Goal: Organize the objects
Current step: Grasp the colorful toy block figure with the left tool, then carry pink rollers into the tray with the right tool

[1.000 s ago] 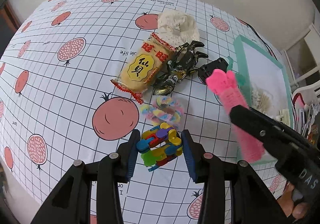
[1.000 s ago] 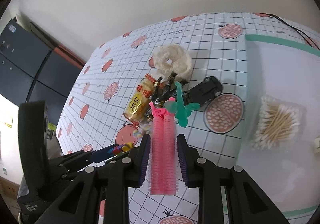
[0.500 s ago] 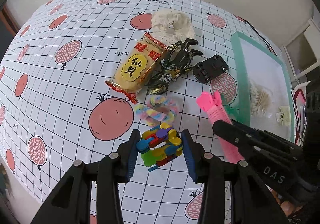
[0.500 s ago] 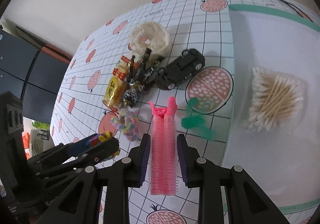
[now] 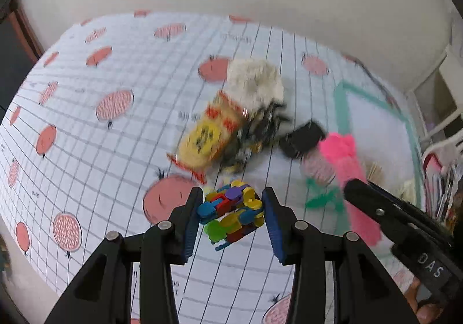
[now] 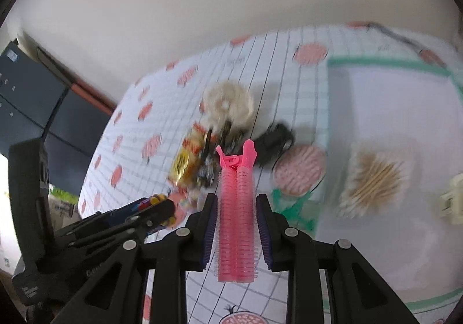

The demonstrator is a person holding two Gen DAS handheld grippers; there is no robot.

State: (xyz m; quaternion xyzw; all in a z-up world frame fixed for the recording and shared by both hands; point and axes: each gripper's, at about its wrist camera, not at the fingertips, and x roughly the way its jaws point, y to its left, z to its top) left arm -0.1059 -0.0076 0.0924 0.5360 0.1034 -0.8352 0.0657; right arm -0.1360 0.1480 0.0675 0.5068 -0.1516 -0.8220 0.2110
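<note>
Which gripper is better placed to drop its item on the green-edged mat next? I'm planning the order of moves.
Right, probably. The right gripper with the pink hair roller hangs beside the green-edged mat; the left gripper, holding the colourful block toy, is farther from it.

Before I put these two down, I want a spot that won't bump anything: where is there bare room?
The mat is bare from its green edge to the swabs. The cloth left of the snack is open too. Crowded: snack, scrunchie and car bunch mid-table.
</note>
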